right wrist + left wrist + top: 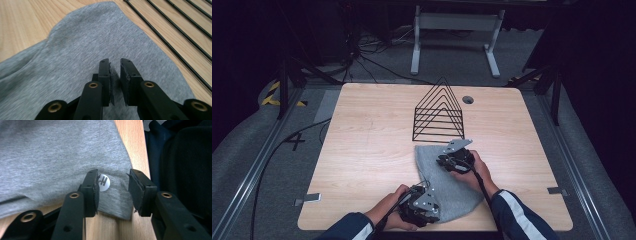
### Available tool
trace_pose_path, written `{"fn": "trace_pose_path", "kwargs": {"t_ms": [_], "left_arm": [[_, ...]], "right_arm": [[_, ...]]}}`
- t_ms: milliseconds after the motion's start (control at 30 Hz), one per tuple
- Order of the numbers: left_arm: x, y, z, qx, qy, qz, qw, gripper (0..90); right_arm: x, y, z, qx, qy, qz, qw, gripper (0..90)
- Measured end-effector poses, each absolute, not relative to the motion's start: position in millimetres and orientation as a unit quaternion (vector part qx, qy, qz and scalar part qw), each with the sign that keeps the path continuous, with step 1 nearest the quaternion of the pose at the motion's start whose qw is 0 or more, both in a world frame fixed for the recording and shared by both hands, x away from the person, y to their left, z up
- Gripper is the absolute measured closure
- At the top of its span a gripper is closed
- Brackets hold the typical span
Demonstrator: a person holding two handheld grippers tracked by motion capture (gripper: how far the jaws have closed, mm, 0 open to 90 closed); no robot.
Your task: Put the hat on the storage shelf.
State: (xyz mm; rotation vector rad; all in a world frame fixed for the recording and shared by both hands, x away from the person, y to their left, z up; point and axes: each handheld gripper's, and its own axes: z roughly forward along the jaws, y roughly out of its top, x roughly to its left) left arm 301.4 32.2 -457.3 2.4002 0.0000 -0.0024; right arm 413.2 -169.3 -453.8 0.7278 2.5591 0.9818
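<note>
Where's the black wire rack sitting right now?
In the high view the black wire triangular rack stands upright on the far middle of the wooden table, just beyond the grey cloth and left of the round hole.

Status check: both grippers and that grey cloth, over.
Left gripper open at grey cloth near edge. Right gripper nearly closed over it, holding nothing. Wire rack just beyond.

A small white round tag (103, 182) is seen in the left gripper view on the grey cloth (57, 157), between the left tongs (113, 192); black marks are printed on it, possibly letters (they lie sideways and are partly hidden by one jaw), and cannot be read with certainty. In the high view a dark "4" (296, 141) is marked on the floor beside the surface (362, 150).
</note>
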Motion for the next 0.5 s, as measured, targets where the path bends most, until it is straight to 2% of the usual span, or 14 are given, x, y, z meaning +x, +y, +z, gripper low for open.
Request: {"fn": "trace_pose_path", "kwargs": {"t_ms": [167, 333, 400, 500], "left_arm": [[312, 48, -441, 0.924, 0.020, 0.036, 0.381, 53.5], [342, 69, -433, 0.907, 0.078, 0.071, 0.407, 52.3], [361, 77, -432, 0.907, 0.096, 0.092, 0.400, 52.2], [379, 81, -435, 0.906, 0.110, 0.096, 0.398, 51.8]], "right_arm": [[397, -189, -437, 0.251, 0.883, 0.367, 0.148, 80.2], [369, -205, -434, 0.238, 0.886, 0.374, 0.135, 79.9], [349, -212, -436, 0.230, 0.890, 0.375, 0.119, 78.4], [333, -216, -437, 0.216, 0.893, 0.380, 0.107, 76.9]]}}
